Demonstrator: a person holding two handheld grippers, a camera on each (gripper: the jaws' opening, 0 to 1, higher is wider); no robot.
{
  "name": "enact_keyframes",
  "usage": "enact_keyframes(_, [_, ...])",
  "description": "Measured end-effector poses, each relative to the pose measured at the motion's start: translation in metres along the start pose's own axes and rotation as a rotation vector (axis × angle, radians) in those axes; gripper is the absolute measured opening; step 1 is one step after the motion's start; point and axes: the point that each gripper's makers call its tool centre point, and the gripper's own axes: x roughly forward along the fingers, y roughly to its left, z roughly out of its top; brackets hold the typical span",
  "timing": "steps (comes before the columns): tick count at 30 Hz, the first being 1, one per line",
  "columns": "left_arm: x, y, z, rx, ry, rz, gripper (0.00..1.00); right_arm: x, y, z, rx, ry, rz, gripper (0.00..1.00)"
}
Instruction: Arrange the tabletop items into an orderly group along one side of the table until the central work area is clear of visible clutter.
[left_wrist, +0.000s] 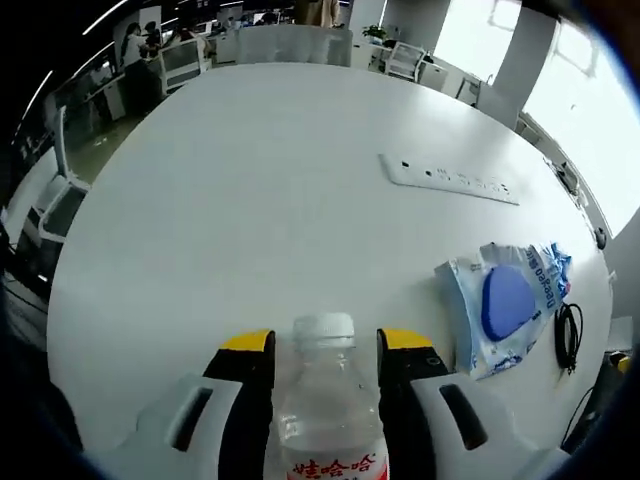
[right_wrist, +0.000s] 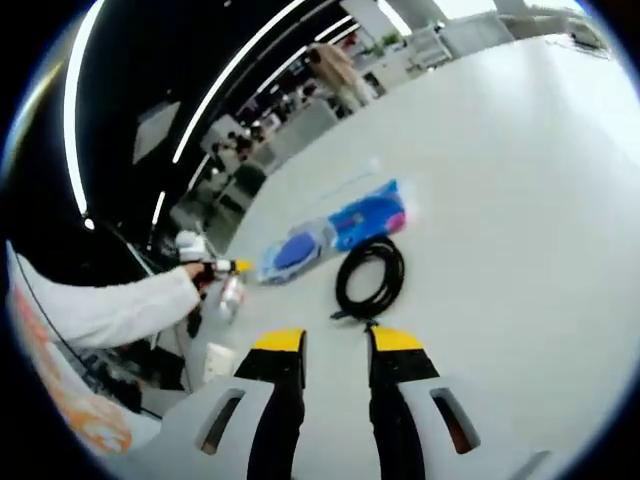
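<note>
Table (left_wrist: 250, 180), white and round, bears a blue wipes packet (left_wrist: 505, 300) near a flat power strip (left_wrist: 448, 180). Left gripper (left_wrist: 328, 345) clamps a clear water bottle (left_wrist: 328, 410). Right gripper (right_wrist: 335, 340), jaws apart, faces a coiled black cable (right_wrist: 370, 275).

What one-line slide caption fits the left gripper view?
Left gripper clamps a clear water bottle above the white table, beside a blue wipes packet.
</note>
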Motion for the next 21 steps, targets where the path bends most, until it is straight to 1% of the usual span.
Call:
enact_keyframes(2, [0.001,-0.002,-0.002,0.003,0.008,-0.001,0.36,0.001,0.000,-0.001,-0.001,0.007,-0.002,0.21])
enact_keyframes(3, [0.000,0.000,0.002,0.020,-0.009,0.012,0.35,0.002,0.000,-0.001,-0.001,0.009,-0.002,0.21])
enact_keyframes(4, [0.000,-0.001,0.000,0.011,-0.003,0.013,0.33,0.003,0.000,-0.001,-0.001,0.012,-0.004,0.21])
enact_keyframes(7, [0.000,0.000,0.002,0.001,-0.011,0.018,0.31,0.004,-0.002,0.000,0.005,0.015,-0.007,0.21])
enact_keyframes(8, [0.000,0.000,0.002,0.000,-0.013,0.017,0.30,0.005,-0.002,0.000,0.006,0.015,-0.007,0.21])
enact_keyframes(9, [0.000,-0.001,0.002,0.000,-0.015,0.014,0.27,0.006,-0.003,0.000,0.007,0.017,-0.007,0.21])
enact_keyframes(10, [0.000,-0.005,0.003,-0.006,-0.021,-0.005,0.24,0.007,-0.003,0.000,0.007,0.019,-0.008,0.21])
enact_keyframes(13, [-0.001,-0.006,0.002,0.013,-0.011,0.002,0.23,0.008,-0.003,-0.002,0.010,0.025,-0.005,0.21])
enact_keyframes(17, [-0.004,-0.009,0.000,0.037,-0.001,-0.006,0.22,0.007,0.000,-0.002,0.002,0.025,0.002,0.21])
enact_keyframes(21, [-0.018,-0.012,0.002,0.053,-0.023,-0.011,0.22,0.005,-0.001,-0.003,0.007,0.019,0.002,0.20])
